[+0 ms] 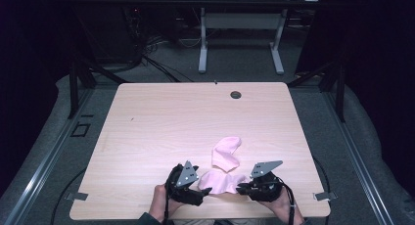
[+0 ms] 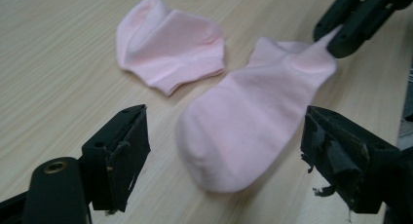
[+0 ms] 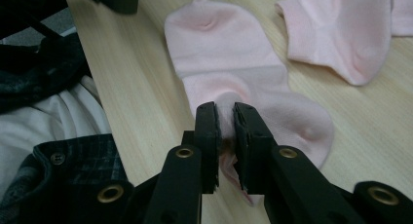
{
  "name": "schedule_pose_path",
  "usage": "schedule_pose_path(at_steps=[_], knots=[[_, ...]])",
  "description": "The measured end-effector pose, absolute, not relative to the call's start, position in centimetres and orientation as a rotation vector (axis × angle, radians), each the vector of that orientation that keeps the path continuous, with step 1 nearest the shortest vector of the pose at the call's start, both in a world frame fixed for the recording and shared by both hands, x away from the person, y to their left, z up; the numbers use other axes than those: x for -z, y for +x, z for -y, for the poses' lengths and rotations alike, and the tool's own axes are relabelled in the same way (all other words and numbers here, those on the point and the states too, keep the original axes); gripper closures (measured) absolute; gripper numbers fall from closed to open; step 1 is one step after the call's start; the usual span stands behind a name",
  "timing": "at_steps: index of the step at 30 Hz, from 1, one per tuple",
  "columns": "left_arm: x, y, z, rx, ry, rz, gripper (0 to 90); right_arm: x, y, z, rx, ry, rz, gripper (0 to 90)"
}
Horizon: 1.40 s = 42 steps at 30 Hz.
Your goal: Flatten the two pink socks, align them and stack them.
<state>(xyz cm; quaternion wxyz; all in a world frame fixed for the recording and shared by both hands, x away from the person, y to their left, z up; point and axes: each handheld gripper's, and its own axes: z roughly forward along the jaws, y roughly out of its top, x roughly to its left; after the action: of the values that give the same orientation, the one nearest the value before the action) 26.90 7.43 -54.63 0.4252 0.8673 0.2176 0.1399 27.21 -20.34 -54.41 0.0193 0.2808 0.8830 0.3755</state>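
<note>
Pink cotton is what I'm working here: two small socks near the front edge of the worktop (image 1: 161,112), and the near sock (image 2: 243,121) is the one in hand. My right gripper (image 3: 225,121) has its jaws pinched tight on one end of that sock, a fold of fabric squeezed between the pads, close to the front edge towards the right corner. My left gripper (image 2: 224,160) sits at the other end with its jaws standing wide, one to either side of the rounded toe, nothing pressed yet; the sock lies flat on the wood between them. So I'd call this the pick-up stage, one end secured and the other waiting. Next, I reckon, the left jaws need to come down and forward over the toe and close on the fabric without bunching it, so the sock can be lifted or stretched between both hands. The far sock (image 1: 227,152) lies folded a little deeper in, just beyond the near one, touching or overlapping it in the high view, so lifting might drag it along. A dark plaid sleeve (image 3: 58,175) hangs at the front edge beside my right gripper, near enough to snag. The round cable hole (image 1: 236,94) at the back edge is well apart, and the rest of the worktop gives no trouble.
</note>
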Motion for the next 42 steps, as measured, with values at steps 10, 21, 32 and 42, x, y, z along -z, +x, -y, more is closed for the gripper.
schedule_pose_path(at_steps=[10, 21, 32, 42], knots=[[55.4, 26.7, -3.2, -0.277, 2.252, -0.397, 35.5, 53.3, 28.5, 20.0, -1.219, 0.937, -2.745, 80.4], [55.8, 27.8, -1.4, -0.247, 2.234, -0.371, 82.4, 53.0, 29.1, 20.1, -1.289, 0.963, -2.738, 79.9], [53.8, 29.8, -1.6, -0.088, 2.195, -0.500, 88.2, 52.6, 26.5, 20.5, -1.181, 0.820, -2.504, 52.1], [52.9, 30.6, -1.8, -0.049, 2.183, -0.517, 88.1, 52.3, 25.3, 19.3, -1.114, 0.664, -2.405, 63.3]])
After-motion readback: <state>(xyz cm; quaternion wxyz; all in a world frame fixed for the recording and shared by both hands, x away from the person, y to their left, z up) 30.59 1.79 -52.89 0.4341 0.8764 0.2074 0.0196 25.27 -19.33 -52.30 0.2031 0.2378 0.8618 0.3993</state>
